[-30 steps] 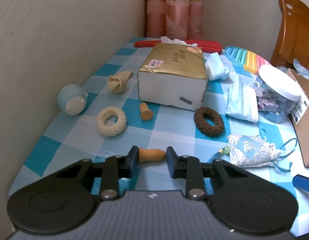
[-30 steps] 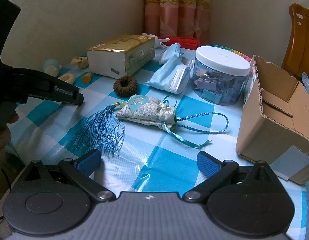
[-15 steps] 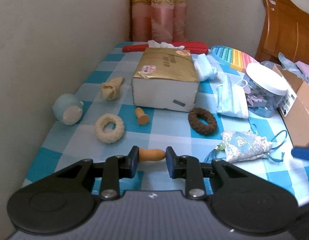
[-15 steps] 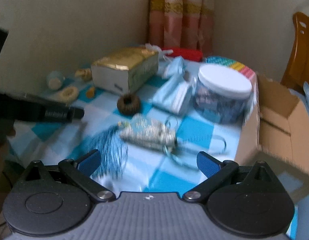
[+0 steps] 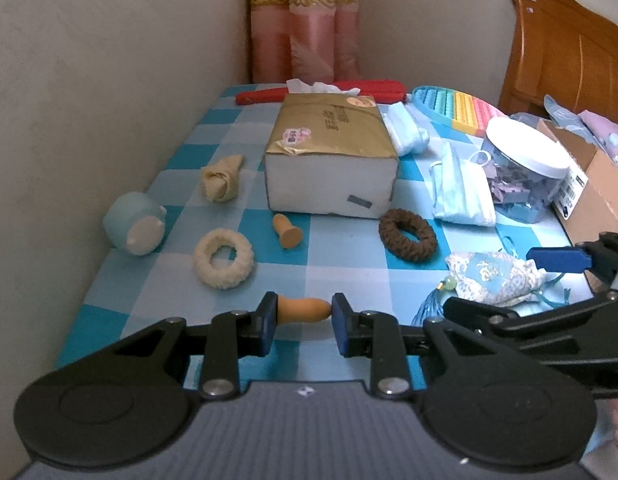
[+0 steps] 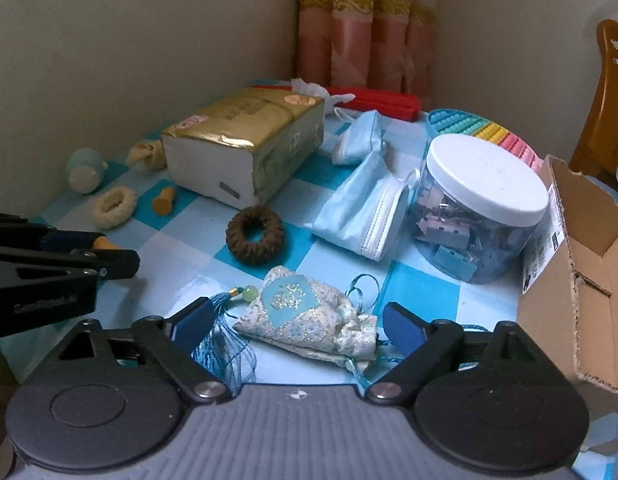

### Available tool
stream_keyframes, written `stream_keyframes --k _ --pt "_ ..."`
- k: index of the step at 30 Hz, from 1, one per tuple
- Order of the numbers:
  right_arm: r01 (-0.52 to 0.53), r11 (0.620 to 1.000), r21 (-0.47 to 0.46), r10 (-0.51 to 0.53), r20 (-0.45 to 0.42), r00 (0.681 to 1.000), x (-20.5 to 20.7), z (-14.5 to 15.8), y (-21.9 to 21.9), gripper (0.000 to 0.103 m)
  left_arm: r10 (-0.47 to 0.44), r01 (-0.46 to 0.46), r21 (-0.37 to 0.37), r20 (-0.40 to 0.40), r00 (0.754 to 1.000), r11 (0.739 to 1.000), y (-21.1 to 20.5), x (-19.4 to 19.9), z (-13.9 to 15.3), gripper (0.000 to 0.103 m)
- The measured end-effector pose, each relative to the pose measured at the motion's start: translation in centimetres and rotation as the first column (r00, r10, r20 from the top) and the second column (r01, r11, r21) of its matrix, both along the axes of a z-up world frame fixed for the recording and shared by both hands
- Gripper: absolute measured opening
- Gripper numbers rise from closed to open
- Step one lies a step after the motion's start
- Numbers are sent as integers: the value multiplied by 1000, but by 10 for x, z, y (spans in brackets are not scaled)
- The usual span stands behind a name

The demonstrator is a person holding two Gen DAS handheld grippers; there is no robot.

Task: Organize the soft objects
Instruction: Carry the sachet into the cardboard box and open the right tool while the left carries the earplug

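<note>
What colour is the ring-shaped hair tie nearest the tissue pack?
Dark brown hair tie, clearest in the right wrist view.

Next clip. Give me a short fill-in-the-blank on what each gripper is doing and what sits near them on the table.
1. The left gripper is shut on an orange ____.
2. The sachet lies between the open pads of the ____ gripper, whose jaws have just been closing.
3. The brown ring lies between the sachet and the ____ tissue pack.
4. The jar of clips has a ____ lid.

Missing words: earplug; right; gold; white
</note>
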State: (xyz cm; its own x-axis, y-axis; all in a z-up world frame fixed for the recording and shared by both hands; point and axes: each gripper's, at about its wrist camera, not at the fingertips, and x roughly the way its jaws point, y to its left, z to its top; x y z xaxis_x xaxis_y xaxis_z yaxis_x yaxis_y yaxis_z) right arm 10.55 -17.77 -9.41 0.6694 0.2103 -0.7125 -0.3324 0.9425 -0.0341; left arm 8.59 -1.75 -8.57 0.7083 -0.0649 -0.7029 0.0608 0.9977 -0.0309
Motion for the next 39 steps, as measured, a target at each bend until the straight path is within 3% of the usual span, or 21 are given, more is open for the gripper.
stream_keyframes --k 8,12,17,30,39 --pt "14 1000 -14 -15 -21 1000 4 -3 3 79 -34 34 -10 -18 999 999 5 1 0 27" --pt "18 1000 -7 -19 -37 999 1 1 4 57 -69 70 8 -26 997 998 4 -1 2 27" --pt "22 999 -26 -23 -39 999 -4 7 6 50 -95 95 6 -29 995 995 8 -6 8 27" --pt "6 1000 19 -7 40 999 -41 58 -6 49 -150 151 22 -21 988 988 13 -30 34 27" --pt "10 999 39 -13 78 997 -64 91 -42 49 -166 166 43 -16 986 985 8 -48 54 27"
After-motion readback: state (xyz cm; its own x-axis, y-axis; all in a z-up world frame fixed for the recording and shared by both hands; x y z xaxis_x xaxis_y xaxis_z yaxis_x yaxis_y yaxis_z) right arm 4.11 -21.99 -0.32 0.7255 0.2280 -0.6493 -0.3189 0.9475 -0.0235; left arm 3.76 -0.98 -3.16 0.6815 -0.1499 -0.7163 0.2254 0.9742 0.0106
